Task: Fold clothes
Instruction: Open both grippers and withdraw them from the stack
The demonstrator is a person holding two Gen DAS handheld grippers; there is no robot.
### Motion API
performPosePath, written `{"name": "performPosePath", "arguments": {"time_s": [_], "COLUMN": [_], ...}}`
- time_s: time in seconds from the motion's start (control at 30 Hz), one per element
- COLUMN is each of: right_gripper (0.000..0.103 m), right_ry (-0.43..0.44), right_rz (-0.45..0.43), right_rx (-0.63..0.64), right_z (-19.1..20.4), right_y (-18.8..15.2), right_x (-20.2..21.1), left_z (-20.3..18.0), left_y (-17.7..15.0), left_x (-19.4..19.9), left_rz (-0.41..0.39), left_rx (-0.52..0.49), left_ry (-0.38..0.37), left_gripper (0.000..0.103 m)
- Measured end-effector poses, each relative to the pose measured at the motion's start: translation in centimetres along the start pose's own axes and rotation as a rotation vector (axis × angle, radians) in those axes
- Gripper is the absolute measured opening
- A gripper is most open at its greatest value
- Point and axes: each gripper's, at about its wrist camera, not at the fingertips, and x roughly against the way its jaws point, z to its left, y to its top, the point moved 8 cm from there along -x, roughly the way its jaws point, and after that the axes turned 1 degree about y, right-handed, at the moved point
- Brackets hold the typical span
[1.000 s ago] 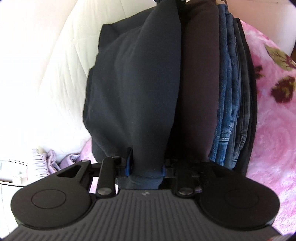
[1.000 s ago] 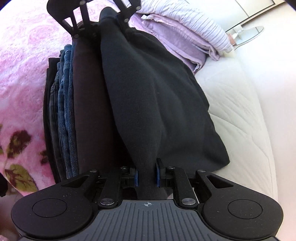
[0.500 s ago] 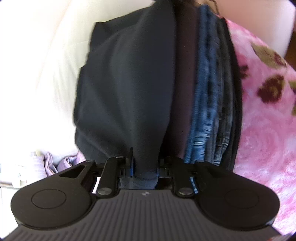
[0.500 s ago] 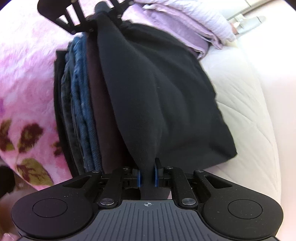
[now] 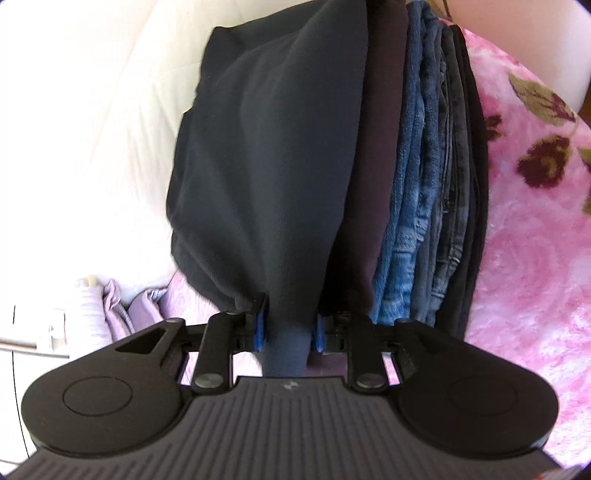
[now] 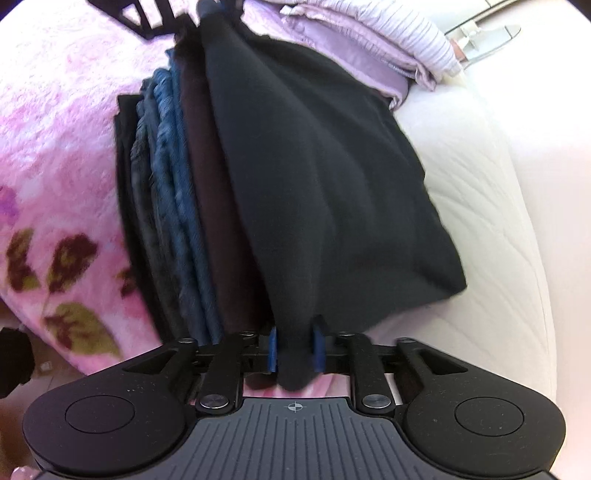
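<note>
Since the earlier frames, both cameras have been drawn slightly back, so that more of the folded pile and of the black garment's far edge is seen, while both grips have been kept unchanged. One end of the black garment (image 5: 266, 155) is pinched between the blue-padded fingers of the left gripper (image 5: 288, 328), and its other end is clamped in the same way by the right gripper (image 6: 295, 349), so that the cloth is stretched as a ridge between the two, with the rest of it draped down to one side. Directly beside the held ridge a dark brown garment (image 5: 373, 166) is seen, and next to it a stack of blue jeans (image 5: 417, 206) and darker folded trousers (image 5: 467, 177), all lying edge-on in one pile on the pink floral blanket (image 5: 532, 236). In the right wrist view the left gripper's black frame is seen at the far end of the garment, near the upper edge. The draped side of the garment is laid against a white quilted mattress (image 6: 491, 206). Folded lilac and striped clothes (image 6: 373, 48) are seen beyond the pile, near a glass-topped piece of furniture (image 6: 487, 35).
</note>
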Motion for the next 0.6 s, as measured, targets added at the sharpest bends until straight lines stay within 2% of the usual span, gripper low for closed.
{"name": "performPosePath", "arguments": {"time_s": [0.03, 0.07, 0.1, 0.27, 0.33, 0.37, 0.4, 0.43, 0.5, 0.6], "right_gripper": [0.036, 0.046, 0.05, 0.051, 0.051, 0.059, 0.076, 0.083, 0.085, 0.085], "right_ry": [0.001, 0.002, 0.004, 0.035, 0.062, 0.088, 0.115, 0.142, 0.194, 0.188], "right_rz": [0.009, 0.02, 0.03, 0.045, 0.055, 0.058, 0.06, 0.063, 0.068, 0.073], "right_rx": [-0.003, -0.015, -0.029, -0.234, -0.365, -0.455, -0.546, -0.636, -0.821, -0.952], "right_z": [0.2, 0.4, 0.5, 0.4, 0.2, 0.1, 0.1, 0.0, 0.0, 0.3], "right_y": [-0.5, -1.0, -1.5, -2.7, -2.8, -2.7, -2.7, -2.6, -2.8, -2.7], "right_x": [0.2, 0.6, 1.0, 3.4, 4.2, 4.5, 4.8, 5.1, 6.1, 8.4], "left_z": [0.3, 0.5, 0.7, 1.6, 1.3, 1.3, 1.4, 1.7, 2.3, 2.1], "left_y": [-0.7, -1.4, -2.1, -5.5, -5.1, -5.0, -5.0, -5.0, -4.8, -4.4], "left_x": [0.4, 1.0, 1.7, 5.6, 6.5, 7.2, 7.9, 8.7, 10.4, 12.5], "left_rz": [0.024, 0.053, 0.084, 0.209, 0.229, 0.238, 0.244, 0.247, 0.246, 0.229], "left_rx": [0.025, 0.072, 0.13, 0.533, 0.684, 0.759, 0.833, 0.896, 0.986, 1.047], "left_ry": [-0.001, -0.008, -0.02, -0.103, -0.126, -0.142, -0.157, -0.17, -0.194, -0.229], "left_gripper": [0.022, 0.022, 0.025, 0.03, 0.035, 0.039, 0.044, 0.048, 0.065, 0.078]}}
